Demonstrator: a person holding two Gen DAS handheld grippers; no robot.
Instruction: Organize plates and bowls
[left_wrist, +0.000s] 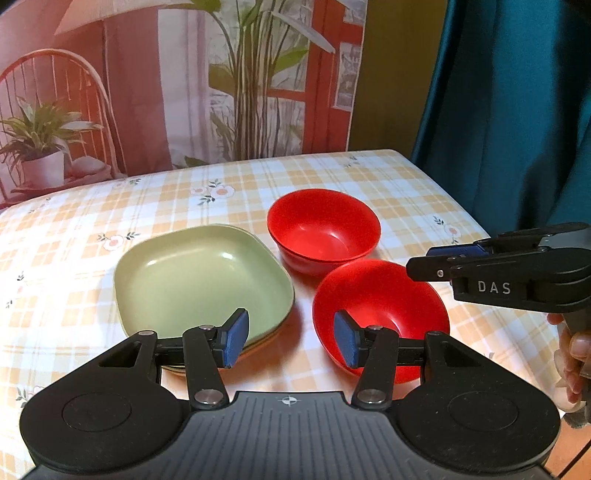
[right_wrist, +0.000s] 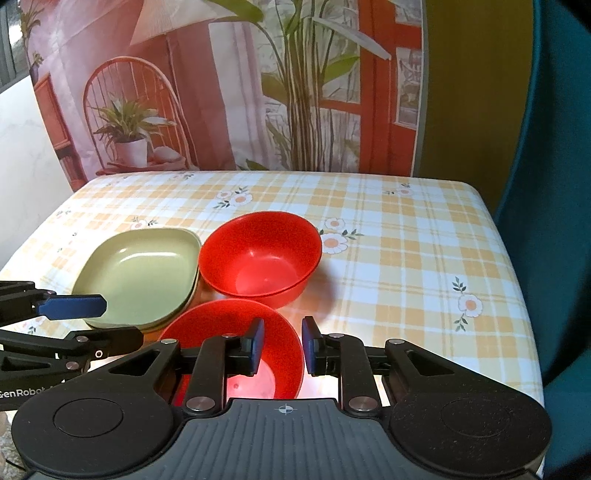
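Note:
A stack of green square plates (left_wrist: 199, 280) (right_wrist: 140, 273) lies on the checked tablecloth. Two red bowls stand to its right, the far bowl (left_wrist: 323, 229) (right_wrist: 258, 254) and the near bowl (left_wrist: 380, 306) (right_wrist: 207, 325). My left gripper (left_wrist: 291, 339) (right_wrist: 123, 321) is open and holds nothing, over the gap between the plates' near corner and the near bowl. My right gripper (right_wrist: 283, 345) (left_wrist: 421, 260) is open around the near bowl's right rim, one finger inside and one outside. Its pads are not pressing the rim.
The table (right_wrist: 406, 258) stretches bare to the right and behind the dishes; its right edge drops off beside a teal curtain (right_wrist: 554, 184). A printed backdrop (right_wrist: 258, 92) of a chair and plants hangs behind. A hand (left_wrist: 572, 354) holds the right gripper's handle.

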